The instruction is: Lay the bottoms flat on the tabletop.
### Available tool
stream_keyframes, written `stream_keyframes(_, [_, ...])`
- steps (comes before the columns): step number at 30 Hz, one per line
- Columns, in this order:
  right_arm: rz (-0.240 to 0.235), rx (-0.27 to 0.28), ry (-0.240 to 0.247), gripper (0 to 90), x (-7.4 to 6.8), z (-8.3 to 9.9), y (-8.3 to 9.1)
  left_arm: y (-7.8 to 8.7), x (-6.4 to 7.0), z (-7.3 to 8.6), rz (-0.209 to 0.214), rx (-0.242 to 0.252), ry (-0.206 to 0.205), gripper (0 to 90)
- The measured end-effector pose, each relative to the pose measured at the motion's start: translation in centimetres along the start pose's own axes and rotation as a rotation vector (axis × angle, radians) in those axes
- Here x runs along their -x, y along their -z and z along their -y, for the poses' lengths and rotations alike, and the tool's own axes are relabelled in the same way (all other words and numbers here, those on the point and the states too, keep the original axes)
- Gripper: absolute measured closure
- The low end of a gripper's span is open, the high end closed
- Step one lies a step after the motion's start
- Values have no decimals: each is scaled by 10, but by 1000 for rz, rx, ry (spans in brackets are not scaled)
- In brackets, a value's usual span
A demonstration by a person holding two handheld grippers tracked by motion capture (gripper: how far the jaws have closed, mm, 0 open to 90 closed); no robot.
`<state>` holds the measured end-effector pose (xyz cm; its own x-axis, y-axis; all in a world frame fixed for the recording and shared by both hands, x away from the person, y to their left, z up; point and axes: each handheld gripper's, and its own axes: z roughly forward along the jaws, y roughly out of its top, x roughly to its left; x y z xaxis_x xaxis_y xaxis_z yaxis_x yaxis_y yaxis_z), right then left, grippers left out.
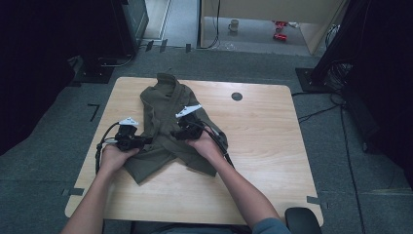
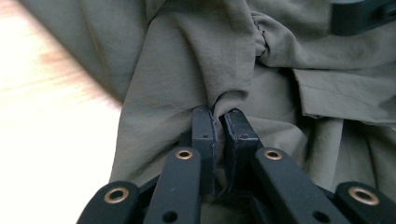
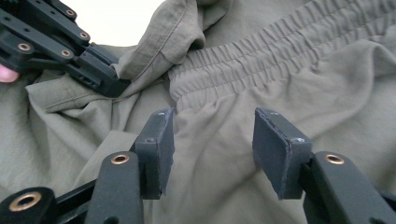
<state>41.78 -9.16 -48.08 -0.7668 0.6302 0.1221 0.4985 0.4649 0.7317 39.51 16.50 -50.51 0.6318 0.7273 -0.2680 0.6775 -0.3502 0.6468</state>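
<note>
An olive green garment [image 1: 168, 122] with an elastic waistband [image 3: 261, 56] lies crumpled on the wooden table [image 1: 263, 146]. My left gripper [image 1: 145, 141] is at the garment's left edge. In the left gripper view its jaws [image 2: 219, 117] are shut on a raised fold of the cloth [image 2: 201, 60]. My right gripper [image 1: 176, 133] rests over the middle of the garment. Its jaws [image 3: 212, 135] stand open just below the waistband, with cloth lying under the gap. The left gripper [image 3: 70, 51] also appears at the upper left of the right gripper view, pinching the fabric.
A round dark hole [image 1: 236, 96] sits in the table's far right part. Bare wood lies to the right and front of the garment. On the floor beyond stand a mug [image 1: 234, 25] and red objects [image 1: 280, 29]. Dark equipment flanks both sides.
</note>
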Motion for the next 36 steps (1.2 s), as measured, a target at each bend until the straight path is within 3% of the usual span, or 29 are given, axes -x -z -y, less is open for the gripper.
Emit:
stream_keyframes(10, [-40, -17, 20, 465, -19, -3, -22, 7, 10, 9, 20, -36, -20, 864])
stream_keyframes(15, [-13, -63, 68, 458, -27, -1, -32, 10, 11, 9, 8, -40, -30, 865])
stream_keyframes(19, [32, -92, 86, 543, -27, 4, -38, 10, 12, 10, -14, -37, -41, 866])
stream_keyframes(21, [49, -68, 120, 581, -26, 7, -38, 10, 12, 10, -15, -36, -46, 866])
stream_keyframes(23, [57, -72, 86, 650, -26, 8, -37, 10, 11, 11, -10, -34, -41, 866])
stream_keyframes(28, [61, -96, 62, 809, -22, 9, -30, 11, 10, 14, 11, -28, -25, 868])
stream_keyframes(31, [43, -88, 42, 824, -21, 14, -26, 14, 15, 17, 19, -47, -39, 867])
stream_keyframes(36, [16, -91, 57, 830, -30, 26, -15, 19, 25, 27, 57, -62, -53, 867])
